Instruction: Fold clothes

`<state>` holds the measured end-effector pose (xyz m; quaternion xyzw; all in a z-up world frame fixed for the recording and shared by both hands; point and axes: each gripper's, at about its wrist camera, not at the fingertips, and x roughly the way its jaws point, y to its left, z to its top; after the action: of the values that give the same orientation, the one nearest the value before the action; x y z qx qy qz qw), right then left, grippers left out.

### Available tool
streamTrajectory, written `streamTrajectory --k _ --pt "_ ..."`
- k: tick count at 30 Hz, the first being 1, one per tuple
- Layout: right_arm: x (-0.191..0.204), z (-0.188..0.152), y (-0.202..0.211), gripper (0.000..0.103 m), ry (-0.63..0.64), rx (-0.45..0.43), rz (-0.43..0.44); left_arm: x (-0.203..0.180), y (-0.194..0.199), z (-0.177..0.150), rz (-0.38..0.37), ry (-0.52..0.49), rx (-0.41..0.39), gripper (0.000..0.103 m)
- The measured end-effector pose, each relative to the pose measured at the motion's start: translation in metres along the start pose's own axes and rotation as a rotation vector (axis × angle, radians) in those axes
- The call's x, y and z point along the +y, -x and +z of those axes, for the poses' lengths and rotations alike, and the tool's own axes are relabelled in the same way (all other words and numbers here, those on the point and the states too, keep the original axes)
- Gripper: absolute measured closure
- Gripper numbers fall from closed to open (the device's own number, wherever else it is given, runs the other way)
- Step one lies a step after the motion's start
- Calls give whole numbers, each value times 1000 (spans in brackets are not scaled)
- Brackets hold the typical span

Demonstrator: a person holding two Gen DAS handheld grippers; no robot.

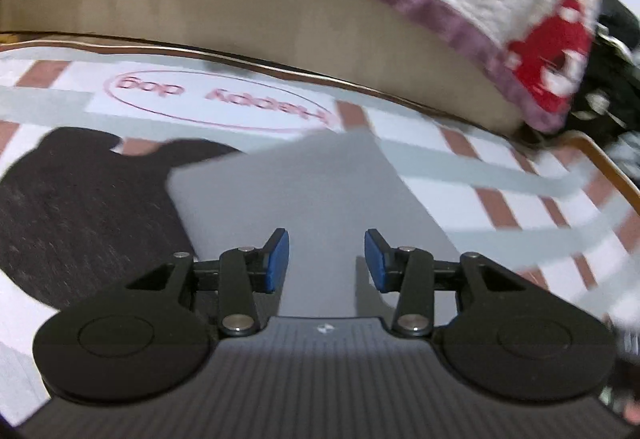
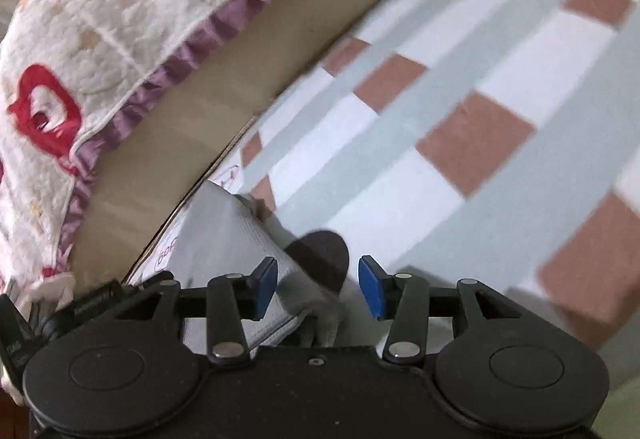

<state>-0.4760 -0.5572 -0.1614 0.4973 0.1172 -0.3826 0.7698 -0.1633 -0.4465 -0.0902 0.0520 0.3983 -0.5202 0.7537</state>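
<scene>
- My left gripper (image 1: pixel 326 259) hovers over a folded grey garment (image 1: pixel 304 191) lying flat on the checked bed sheet (image 1: pixel 500 167), its jaws parted, blue pads clear of the cloth, nothing held.
- My right gripper (image 2: pixel 318 287) hangs at the edge of the same pale garment (image 2: pixel 236 239), its jaws likewise apart and empty; a hemmed edge lies just below them.
- A dark garment (image 1: pixel 80 215) lies beside the grey one, touching or overlapping it, apparently unfolded.
- As I judge it, one fold is laid and released; next I need a fresh grip on an edge, or a turn to the dark piece.
- The surface is a bed; a tan headboard (image 1: pixel 240 7) rises behind, draped with a quilted floral cover (image 2: pixel 100 19) with purple trim.
</scene>
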Motion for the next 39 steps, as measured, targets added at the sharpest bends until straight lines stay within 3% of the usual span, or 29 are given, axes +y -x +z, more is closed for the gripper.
streamTrajectory --k 3,5,7,11,13,15,19,25,29,31,34,36,39 --pt "14 5 11 53 117 -23 32 -13 9 -16 -55 -107 24 46" --pt "34 1 15 53 271 -25 57 -20 11 -26 -52 -177 41 45" --pt "51 -10 9 53 427 29 90 -21 13 -29 -42 -197 38 45" --pt "71 -42 -23 55 664 125 -42 -18 12 -24 -39 -123 64 45" --pt "73 -44 -24 56 697 118 -58 -21 17 -27 -11 -150 74 44" --pt "73 -40 -25 56 700 130 -61 -21 20 -30 26 -162 88 36" --pt "67 -34 -22 56 680 197 -60 -3 25 -30 29 -53 102 35" --pt "63 -37 1 51 634 267 -143 21 48 -28 126 63 32 35" --pt "88 -9 9 51 657 298 -124 52 34 1 48 75 113 35" --pt "114 6 4 49 703 323 -97 80 27 16 -1 153 154 35" --pt "157 19 -4 35 793 345 -55 115 20 24 -114 270 214 35" --pt "173 4 -21 35 798 397 -19 130 15 21 -172 311 222 35" --pt "183 -28 -43 35 876 360 -91 147 10 9 -260 371 171 35"
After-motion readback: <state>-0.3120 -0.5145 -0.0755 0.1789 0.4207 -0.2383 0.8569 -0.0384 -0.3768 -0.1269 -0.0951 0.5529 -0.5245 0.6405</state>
